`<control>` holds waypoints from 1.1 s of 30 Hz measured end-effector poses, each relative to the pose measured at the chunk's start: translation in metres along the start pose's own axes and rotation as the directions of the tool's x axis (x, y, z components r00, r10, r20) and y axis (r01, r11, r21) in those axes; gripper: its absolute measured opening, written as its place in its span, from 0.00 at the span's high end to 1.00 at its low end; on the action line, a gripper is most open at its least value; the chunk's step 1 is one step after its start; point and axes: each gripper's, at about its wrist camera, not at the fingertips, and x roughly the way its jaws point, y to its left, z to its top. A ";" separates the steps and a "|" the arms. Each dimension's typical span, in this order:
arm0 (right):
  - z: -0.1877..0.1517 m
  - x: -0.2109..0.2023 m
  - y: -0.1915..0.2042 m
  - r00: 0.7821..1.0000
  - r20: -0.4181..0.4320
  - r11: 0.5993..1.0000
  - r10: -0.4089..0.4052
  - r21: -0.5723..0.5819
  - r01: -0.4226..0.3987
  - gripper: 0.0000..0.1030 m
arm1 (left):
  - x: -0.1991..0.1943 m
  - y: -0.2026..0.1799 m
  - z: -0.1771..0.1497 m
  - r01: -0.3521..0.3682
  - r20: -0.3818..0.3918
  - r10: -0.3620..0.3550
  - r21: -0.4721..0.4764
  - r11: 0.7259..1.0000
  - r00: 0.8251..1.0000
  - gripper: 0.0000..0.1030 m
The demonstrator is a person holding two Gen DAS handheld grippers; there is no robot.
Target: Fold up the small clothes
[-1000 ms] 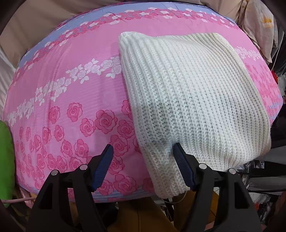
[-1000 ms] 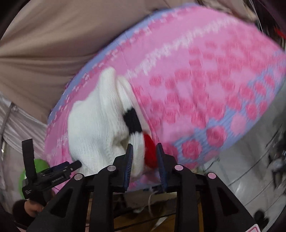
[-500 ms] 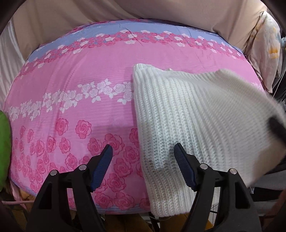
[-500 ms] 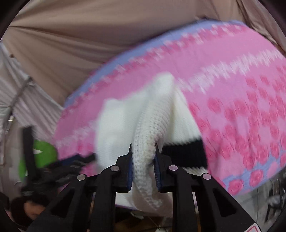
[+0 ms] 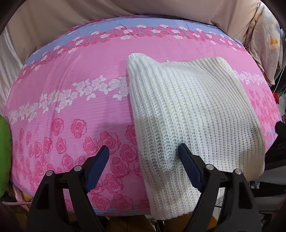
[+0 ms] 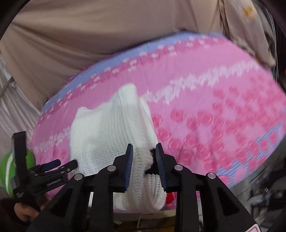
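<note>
White knit sweater (image 5: 193, 114) lies folded on the bed (image 5: 71, 92), long axis running away from me. My left gripper (image 5: 143, 157) is spread wide; my right gripper (image 6: 144, 161) half-open around its hem.

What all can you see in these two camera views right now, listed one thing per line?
knit sweater: one, cream-white with a black band near the right gripper, folded on the bedspread's near right part.
bedspread: one, pink with rose print and lilac border, under the sweater.
curtain: beige, behind the bed.
pillow: one, pale floral, far right.
green object: one, at the left edge.
left gripper: black with blue pads, open, one pad on the sweater.
right gripper: open, astride the sweater's edge.
</note>
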 end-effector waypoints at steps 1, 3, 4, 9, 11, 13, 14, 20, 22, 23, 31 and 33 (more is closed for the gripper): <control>0.001 -0.004 0.007 1.000 -0.003 0.999 0.016 -0.030 -0.016 0.74 | 0.000 0.000 0.000 -0.001 -0.001 0.001 0.002 1.000 1.000 0.24; -0.005 0.004 0.026 0.997 -0.060 0.993 0.039 -0.106 -0.045 0.81 | 0.003 -0.001 0.000 0.001 -0.007 -0.001 -0.003 1.000 1.000 0.24; -0.013 0.018 0.033 0.995 -0.104 0.988 0.008 -0.153 -0.024 0.82 | 0.004 -0.001 0.000 0.001 -0.011 -0.002 -0.005 1.000 1.000 0.23; -0.046 0.065 -0.007 0.959 -0.281 1.000 -0.024 -0.002 0.024 1.00 | -0.005 0.001 -0.001 0.017 0.005 -0.018 0.008 1.000 1.000 0.25; -0.035 0.044 -0.011 0.972 -0.237 1.000 0.012 0.019 -0.008 0.98 | -0.012 0.005 0.004 0.046 0.027 -0.045 -0.024 0.999 0.999 0.25; -0.017 0.027 -0.009 0.985 -0.173 1.000 0.024 0.009 -0.023 0.91 | -0.014 0.010 0.017 0.073 0.040 -0.071 -0.078 0.994 0.997 0.25; -0.005 0.024 -0.008 0.989 -0.146 1.000 0.030 0.009 -0.029 0.83 | -0.013 0.011 0.023 0.081 0.037 -0.078 -0.095 0.992 0.996 0.25; 0.041 0.067 0.004 0.992 -0.121 1.000 0.031 0.002 -0.031 0.56 | 0.023 0.014 0.049 0.059 -0.038 -0.065 -0.136 0.989 0.997 0.23; 0.043 0.095 0.009 0.985 -0.166 0.999 0.040 -0.020 -0.044 0.65 | 0.022 0.016 0.048 0.052 -0.029 -0.057 -0.143 0.988 0.998 0.24; 0.043 0.102 0.013 0.980 -0.194 0.998 0.040 -0.032 -0.047 0.87 | 0.020 0.014 0.046 0.046 -0.023 -0.050 -0.138 0.989 0.999 0.24; 0.055 0.090 0.007 0.991 -0.118 0.997 0.061 -0.044 -0.066 0.87 | 0.026 0.007 0.043 0.010 -0.013 -0.011 -0.096 0.995 1.000 0.20; 0.038 0.121 -0.008 0.982 -0.191 0.999 0.015 -0.042 -0.023 0.79 | 0.027 0.006 0.043 -0.019 -0.007 0.019 -0.076 0.997 1.000 0.20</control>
